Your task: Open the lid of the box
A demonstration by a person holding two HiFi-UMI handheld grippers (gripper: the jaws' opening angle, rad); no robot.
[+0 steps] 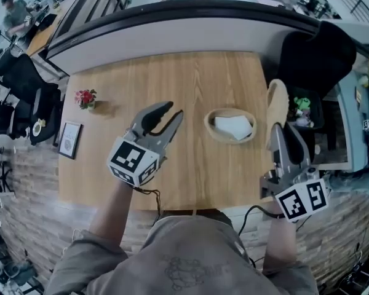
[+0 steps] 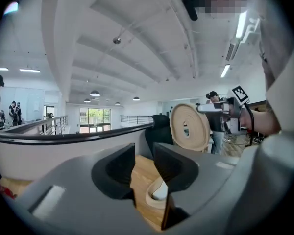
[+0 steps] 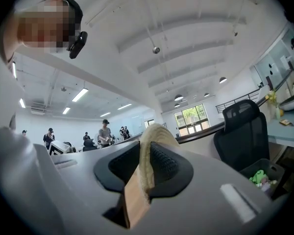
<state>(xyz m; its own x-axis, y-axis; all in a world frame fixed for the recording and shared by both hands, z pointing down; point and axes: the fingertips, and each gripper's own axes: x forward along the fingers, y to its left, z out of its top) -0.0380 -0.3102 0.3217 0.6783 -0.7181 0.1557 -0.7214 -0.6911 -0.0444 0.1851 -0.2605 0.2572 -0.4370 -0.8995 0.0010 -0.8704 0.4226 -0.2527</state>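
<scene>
The right gripper point(image 1: 283, 137) clamps the lid point(image 1: 277, 106) by its edge, clear of the box point(image 1: 210, 128). The left gripper point(image 1: 174, 111) has its jaws narrowly apart and empty.

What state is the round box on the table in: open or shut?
Open: the lid is off, clamped on edge in the right gripper beside the box, whose white contents show.
</scene>
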